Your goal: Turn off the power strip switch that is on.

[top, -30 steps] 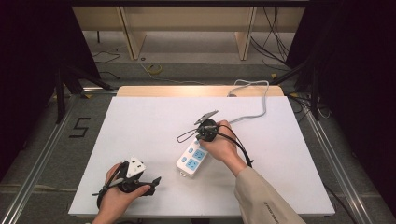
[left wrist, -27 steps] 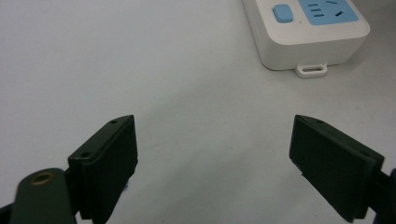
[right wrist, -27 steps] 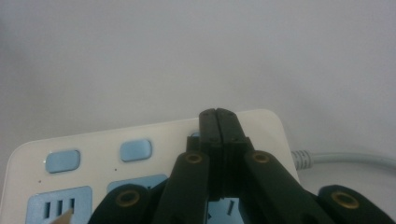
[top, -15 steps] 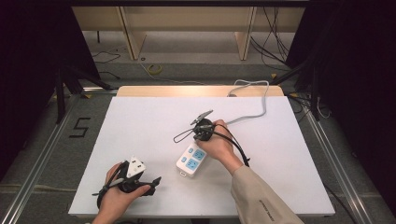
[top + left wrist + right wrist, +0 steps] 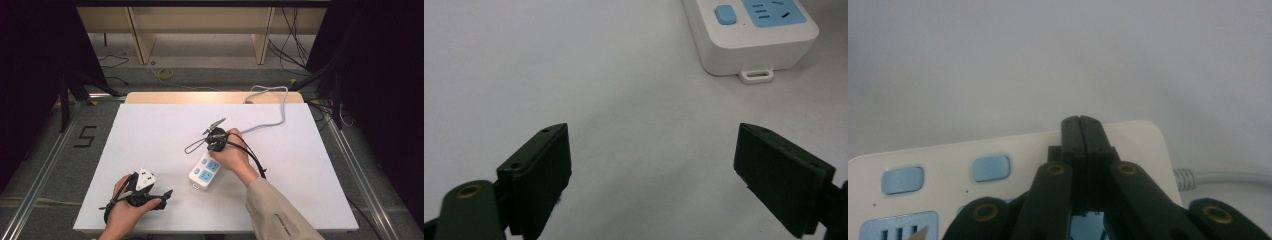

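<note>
Right gripper (image 5: 216, 140) slightly nearer power strip (image 5: 206, 171).

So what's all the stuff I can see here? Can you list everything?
Power strip: one, white with blue sockets and buttons, middle of the table, under the right gripper.
Cord: one, grey, runs from the strip off the table's far edge.
Table: one, white top with a wooden far edge.
Number 5: one, black, on the floor left of the table.
Shelf legs: light wood, on the floor behind the table.
Left gripper: black, jaws wide open, nothing between them, near corner of the table, in the left hand.
Right gripper: black, jaws shut together, tips over the strip, in the right hand.
</note>
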